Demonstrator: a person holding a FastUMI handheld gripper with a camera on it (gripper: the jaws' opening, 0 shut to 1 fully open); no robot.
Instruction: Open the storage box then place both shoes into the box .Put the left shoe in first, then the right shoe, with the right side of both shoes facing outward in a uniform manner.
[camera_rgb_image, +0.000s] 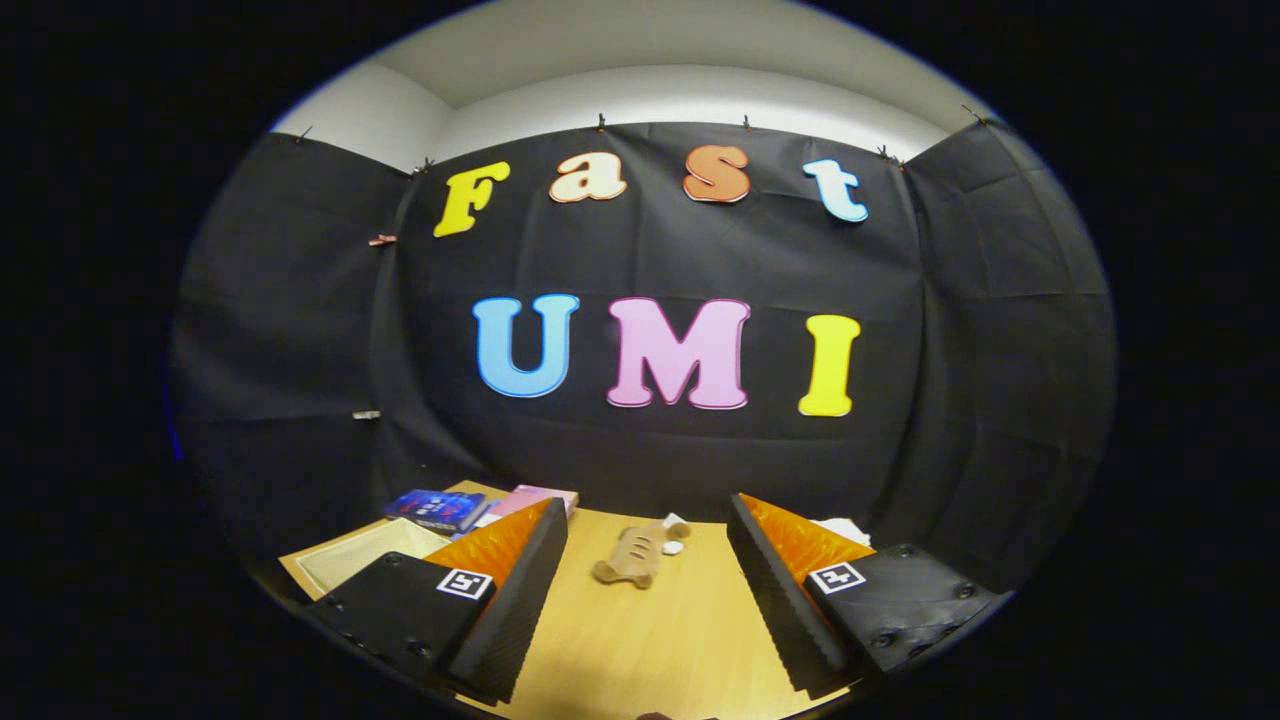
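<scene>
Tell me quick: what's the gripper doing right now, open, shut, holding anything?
Gripper: open, fingers spread wide and holding nothing; a tan shoe lies on the wooden table ahead, seen through the gap between them, untouched.

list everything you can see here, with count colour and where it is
shoe: 1, tan with a pale toe end, lying on the table ahead of the fingers, in line with the gap between them
table: 1, light wood, under the shoe and the fingers
flat pale sheet or lid: 1, cream, on the table beside the left finger; what it is cannot be told
blue item: 1, dark blue, at the table's far edge beyond the left finger
pink item: 1, pink, next to the blue item at the far edge
white item: 1, white, partly hidden beyond the right finger
gripper: 1, fingers wide apart, holding nothing
</scene>
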